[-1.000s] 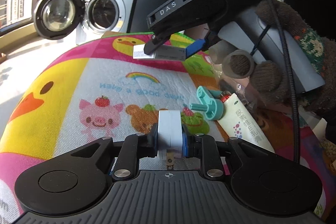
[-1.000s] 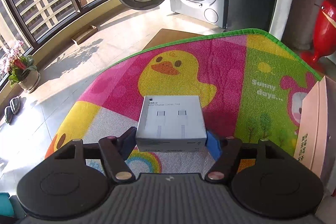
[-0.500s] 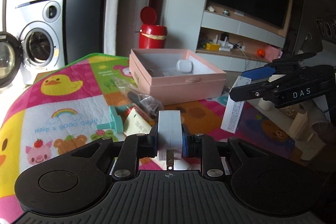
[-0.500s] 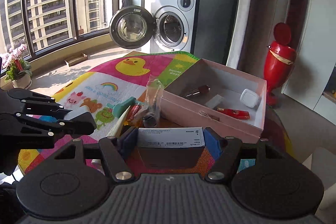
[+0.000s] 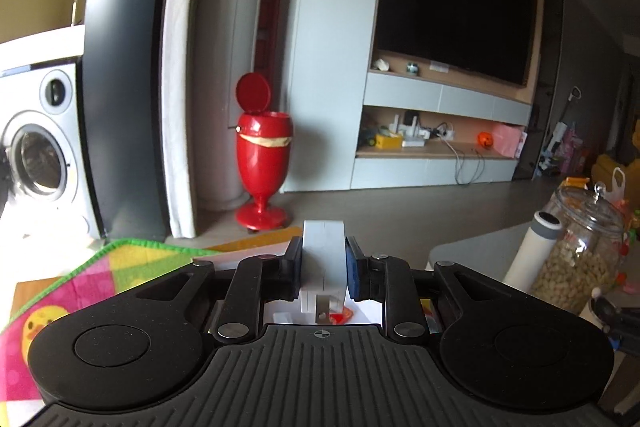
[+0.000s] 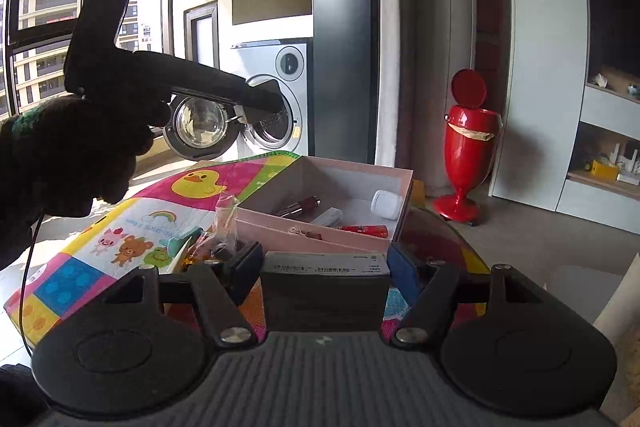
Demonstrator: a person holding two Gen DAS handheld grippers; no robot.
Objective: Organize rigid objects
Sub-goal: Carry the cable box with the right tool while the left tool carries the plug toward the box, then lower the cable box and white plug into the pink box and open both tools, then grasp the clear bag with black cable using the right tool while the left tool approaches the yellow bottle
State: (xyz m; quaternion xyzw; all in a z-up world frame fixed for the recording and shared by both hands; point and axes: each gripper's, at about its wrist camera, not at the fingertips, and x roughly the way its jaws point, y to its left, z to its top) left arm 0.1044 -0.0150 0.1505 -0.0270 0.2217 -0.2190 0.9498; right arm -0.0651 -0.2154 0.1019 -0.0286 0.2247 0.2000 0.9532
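Note:
My left gripper (image 5: 323,259) is shut on a white plug adapter (image 5: 323,263) with metal prongs pointing down, held high, above the pink box, whose inside shows just below it. My right gripper (image 6: 326,269) is shut on a white USB-C cable box (image 6: 326,263), held in front of the near wall of the open pink box (image 6: 320,239). The pink box holds a white case (image 6: 386,203), a red tube (image 6: 362,229) and a dark lipstick (image 6: 300,207). The left gripper's body (image 6: 172,83) shows as a dark shape at upper left in the right wrist view.
A colourful play mat (image 6: 132,227) covers the table, with a teal toy (image 6: 182,241) and a clear plastic bag (image 6: 224,227) left of the pink box. A glass jar (image 5: 580,247) and white cylinder (image 5: 530,251) stand to the right. A red bin (image 5: 262,155) stands on the floor.
My left gripper has risen and tilted up over the pink box, holding the adapter. My right gripper has moved closer to the pink box with the cable box.

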